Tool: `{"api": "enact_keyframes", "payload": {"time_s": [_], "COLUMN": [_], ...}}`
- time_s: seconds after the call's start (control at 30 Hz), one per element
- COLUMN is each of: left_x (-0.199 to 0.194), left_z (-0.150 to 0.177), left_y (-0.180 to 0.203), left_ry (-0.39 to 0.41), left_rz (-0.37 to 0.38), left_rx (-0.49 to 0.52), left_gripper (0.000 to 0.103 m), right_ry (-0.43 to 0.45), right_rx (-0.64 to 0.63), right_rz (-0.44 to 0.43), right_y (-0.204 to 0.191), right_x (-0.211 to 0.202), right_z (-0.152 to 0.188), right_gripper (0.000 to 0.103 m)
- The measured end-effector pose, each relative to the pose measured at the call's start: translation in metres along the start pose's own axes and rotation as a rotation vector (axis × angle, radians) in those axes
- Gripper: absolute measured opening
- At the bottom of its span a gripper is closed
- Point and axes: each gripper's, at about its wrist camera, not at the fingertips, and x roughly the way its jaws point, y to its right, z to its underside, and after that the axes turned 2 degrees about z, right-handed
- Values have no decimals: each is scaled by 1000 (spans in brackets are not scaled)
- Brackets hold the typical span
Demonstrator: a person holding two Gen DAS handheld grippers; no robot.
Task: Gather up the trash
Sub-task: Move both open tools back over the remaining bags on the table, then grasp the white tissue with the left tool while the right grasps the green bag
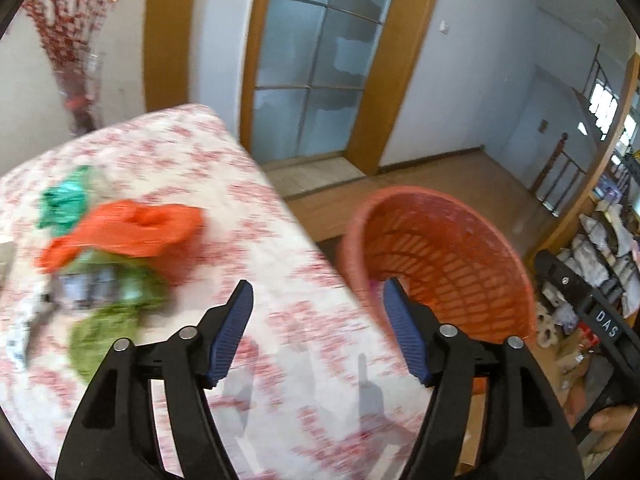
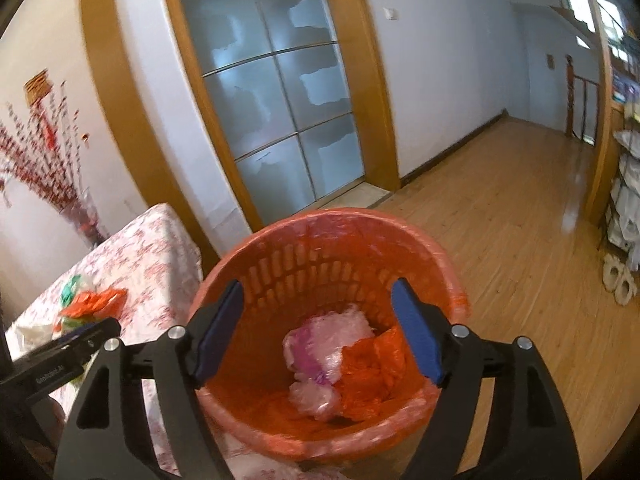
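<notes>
Your right gripper [image 2: 316, 330]: jaws wide apart, nothing between them, hanging directly over the mouth of the round orange slotted plastic waste basket [image 2: 448, 276]. Down inside, from that wrist view, lie a crumpled pale pink-and-white plastic bag [image 2: 324, 344] and, touching it at 3 o'clock, a crumpled orange plastic bag [image 2: 372, 364]. Those pieces count as collected.

Your left gripper [image 1: 318, 312]: jaws also wide, empty, poised above the table with the red-and-white floral cloth [image 1: 280, 340] near its edge. The basket stands just off that edge, at 2 o'clock from the left jaws.

Still on the table, at 10 o'clock from the left jaws and well apart from them: an orange plastic bag [image 1: 132, 226] draped on top of the heap, a teal-green crumpled wrapper [image 1: 64, 200] just behind it, a yellow-green crumpled bag [image 1: 108, 328] at the heap's near side, and something grey-blue between them, too blurred to name. More pale scraps at the far left edge, unclear.

Judgement: roughly under halfway. Two or three pieces binned, at least four left. Your left jaws look best placed to take the heap next; the loose, light film may need a deep pinch.
</notes>
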Motion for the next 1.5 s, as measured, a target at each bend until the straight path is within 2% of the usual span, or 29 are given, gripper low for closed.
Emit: {"api": "enact_keyframes", "payload": {"time_s": [0.23,0.4,0.53,0.67,0.8,0.93,1.13,1.23,1.33,1.4,1.5], "left_x": [-30,-53,-71,-93,-109,-109,-82,-74,-76,-76,-78], "left_z": [10,18,21,22,19,4,-9,-1,5,5,7], "left_y": [-48,-91,-129,-184,-232,-269,-299,-310,-318,-320,-316], "left_ry": [26,49,79,119,156,161,80,52,81,94,108], "left_rz": [-113,-178,-259,-370,-431,-436,-460,-429,-366,-334,-329], "left_rx": [-32,-89,-134,-221,-352,-461,-505,-538,-568,-569,-539], "left_gripper": [69,69,69,70,72,72,71,63,56,45,40], "right_ry": [-24,-40,-50,-67,-87,-100,-111,-112,-114,-116,-116], "right_rx": [-106,-168,-209,-243,-280,-326,-361,-378,-393,-399,-407], "right_rz": [-70,-114,-139,-174,-208,-220,-222,-222,-224,-228,-235], "right_y": [-54,-91,-116,-139,-163,-182,-200,-207,-214,-218,-226], "right_x": [-5,-10,-12,-12,-11,-8,-4,-2,-1,0,1], "right_z": [10,19,27,36,46,55,61,63,65,67,69], "right_gripper": [75,75,75,75,75,75,75,75,75,75,75]}}
